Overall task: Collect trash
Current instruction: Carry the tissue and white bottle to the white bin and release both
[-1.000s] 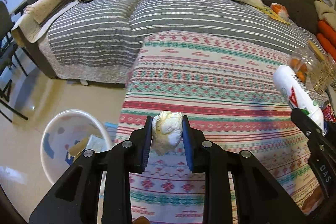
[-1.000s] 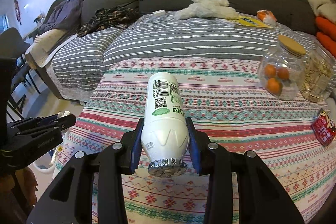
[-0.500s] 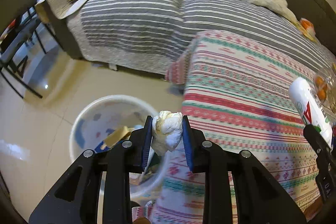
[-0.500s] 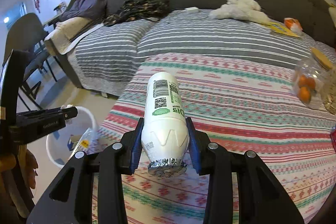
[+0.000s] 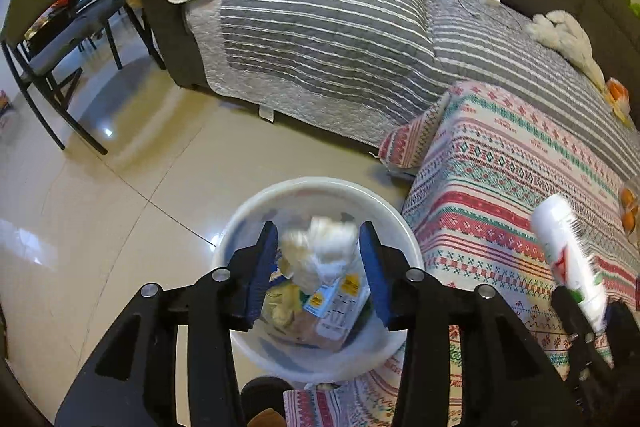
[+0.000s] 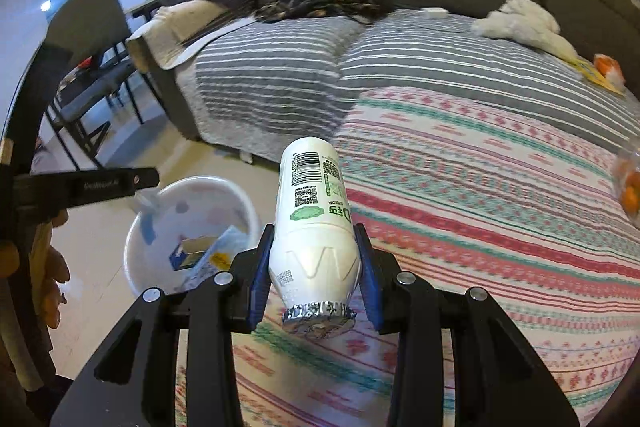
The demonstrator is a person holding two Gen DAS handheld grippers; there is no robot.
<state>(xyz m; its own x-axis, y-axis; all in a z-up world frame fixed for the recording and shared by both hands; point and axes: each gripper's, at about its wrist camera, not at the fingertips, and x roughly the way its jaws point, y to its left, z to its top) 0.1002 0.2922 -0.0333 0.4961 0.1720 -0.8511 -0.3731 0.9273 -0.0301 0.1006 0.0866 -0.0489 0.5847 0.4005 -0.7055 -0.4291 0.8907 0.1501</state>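
My left gripper point(image 5: 318, 267) is open over a white trash bin point(image 5: 256, 211) on the floor. A crumpled white tissue point(image 5: 320, 253), blurred, hangs loose between the spread fingers above the bin. The bin holds cartons and wrappers point(image 5: 332, 307). My right gripper point(image 6: 314, 267) is shut on a white yogurt bottle point(image 6: 312, 211), foil cap toward the camera, above the edge of the patterned tablecloth point(image 6: 480, 207). The bottle also shows in the left wrist view point(image 5: 568, 251). The bin point(image 6: 144, 247) and the left gripper's finger point(image 6: 112, 183) show at left in the right wrist view.
A grey sofa with a striped cover point(image 5: 320, 27) stands behind the bin and table. A chair point(image 5: 52, 7) stands on the tiled floor at left. A jar of oranges point(image 6: 630, 187) sits at the table's right edge. A white plush toy point(image 6: 520, 23) lies on the sofa.
My left gripper moved left from over the table to above the bin and opened, letting go of the tissue. My right gripper swung left with the bottle toward the bin.
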